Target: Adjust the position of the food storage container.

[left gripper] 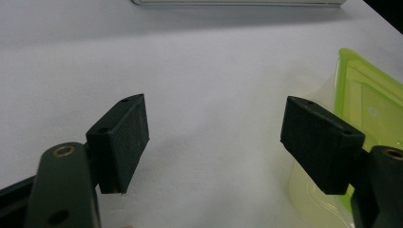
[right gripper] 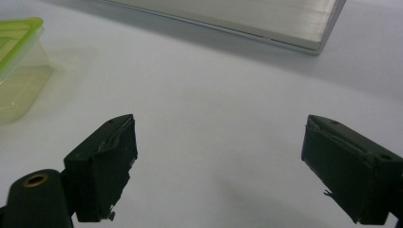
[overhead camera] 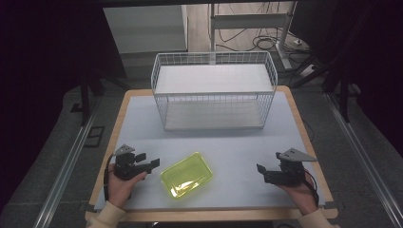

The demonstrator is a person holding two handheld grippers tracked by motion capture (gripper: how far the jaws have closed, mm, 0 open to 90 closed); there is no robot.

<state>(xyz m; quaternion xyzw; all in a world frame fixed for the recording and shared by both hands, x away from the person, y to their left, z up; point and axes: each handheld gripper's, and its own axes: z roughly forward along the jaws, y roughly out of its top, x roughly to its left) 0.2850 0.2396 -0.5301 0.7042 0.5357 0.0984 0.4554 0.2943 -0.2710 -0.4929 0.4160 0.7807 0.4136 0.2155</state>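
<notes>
- the yellow-green plastic container (overhead camera: 186,175) lies on the white tabletop (overhead camera: 237,142) near the front edge, between the two hands and nearer the left gripper (overhead camera: 153,164); it looks thin and see-through, so i judge it light and slippery.
- the left gripper stands wide with nothing between its jaws; in the left gripper view the container (left gripper: 375,104) sits just beside the right-hand jaw, so a careless advance could nudge it away instead of straddling its rim.
- the right gripper (overhead camera: 260,169) is also wide and holds nothing, well apart from the container (right gripper: 19,61); a one-sided pinch could tip or spin the box.
- the wire basket shelf (overhead camera: 214,90) stands behind; a lift toward it risks snagging the rim on the wires.
</notes>
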